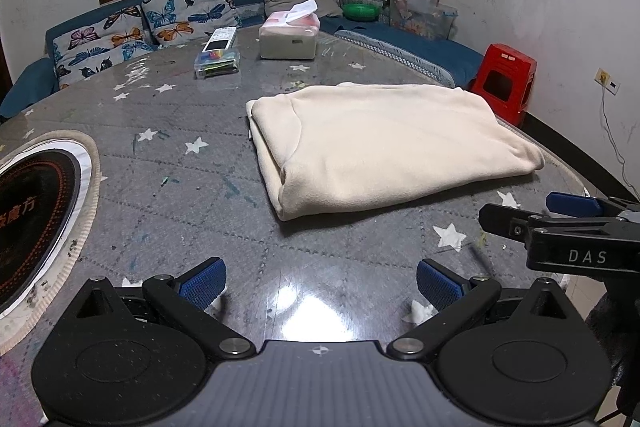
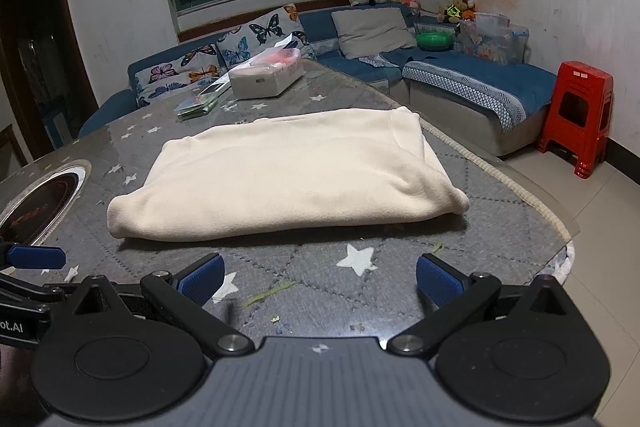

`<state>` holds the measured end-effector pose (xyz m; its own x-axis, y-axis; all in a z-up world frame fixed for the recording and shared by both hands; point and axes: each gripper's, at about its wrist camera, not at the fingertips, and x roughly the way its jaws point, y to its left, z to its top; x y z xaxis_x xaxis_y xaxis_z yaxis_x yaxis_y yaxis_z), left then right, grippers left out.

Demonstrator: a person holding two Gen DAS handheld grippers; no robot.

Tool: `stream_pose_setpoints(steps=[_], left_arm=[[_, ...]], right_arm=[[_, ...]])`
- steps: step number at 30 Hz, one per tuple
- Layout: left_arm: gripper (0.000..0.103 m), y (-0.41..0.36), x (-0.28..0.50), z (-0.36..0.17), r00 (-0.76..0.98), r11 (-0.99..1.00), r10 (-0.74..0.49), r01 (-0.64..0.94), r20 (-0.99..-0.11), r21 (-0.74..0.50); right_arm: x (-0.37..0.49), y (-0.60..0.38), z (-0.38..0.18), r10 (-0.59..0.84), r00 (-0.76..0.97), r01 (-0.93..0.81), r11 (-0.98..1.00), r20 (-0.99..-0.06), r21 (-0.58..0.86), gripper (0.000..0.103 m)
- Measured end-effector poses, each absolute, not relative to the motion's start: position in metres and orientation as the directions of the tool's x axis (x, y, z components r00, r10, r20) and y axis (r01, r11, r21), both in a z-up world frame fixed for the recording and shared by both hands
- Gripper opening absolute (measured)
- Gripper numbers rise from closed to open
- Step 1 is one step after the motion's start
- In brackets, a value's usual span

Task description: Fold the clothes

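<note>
A cream fleece garment (image 1: 384, 143) lies folded into a thick rectangle on the grey star-patterned table (image 1: 192, 187); the right wrist view has the same garment (image 2: 288, 179) straight ahead. My left gripper (image 1: 320, 283) hovers open over bare table, a good way short of the garment's near edge, nothing between its blue pads. My right gripper (image 2: 320, 281) is open too, just short of the garment's front fold. In the left wrist view the right gripper shows at the right edge, with a blue pad (image 1: 572, 203) on it.
A round induction hob (image 1: 36, 211) is set into the table at left. At the far side stand a tissue box (image 1: 290, 37) and a clear box with a remote (image 1: 218, 61). The table's edge (image 2: 568, 243) curves close on the right; a red stool (image 2: 576, 115) and a sofa (image 2: 460, 75) lie beyond.
</note>
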<state>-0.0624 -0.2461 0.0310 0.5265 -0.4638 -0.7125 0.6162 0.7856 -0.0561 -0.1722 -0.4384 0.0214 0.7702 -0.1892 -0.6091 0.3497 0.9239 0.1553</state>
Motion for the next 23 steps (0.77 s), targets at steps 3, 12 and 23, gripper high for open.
stream_pose_setpoints(steps=[3,12,23], left_arm=[[0.103,-0.247,-0.061,0.030,0.527,0.787,-0.461,0.614,-0.714,-0.055],[0.103,-0.248,-0.056,0.028,0.527,0.792,-0.456,0.608,-0.717,-0.057],[0.103,-0.246,-0.049,0.027,0.528,0.800,-0.449,0.597,-0.721,-0.062]], right_arm=[[-0.170,-0.438,0.021,-0.188,0.769,0.348,0.925,-0.611,0.154,0.103],[-0.164,-0.439,0.018,-0.184,0.764,0.348,0.925,-0.618,0.154,0.103],[-0.159,-0.440,0.016,-0.189,0.760,0.354,0.923,-0.622,0.153,0.103]])
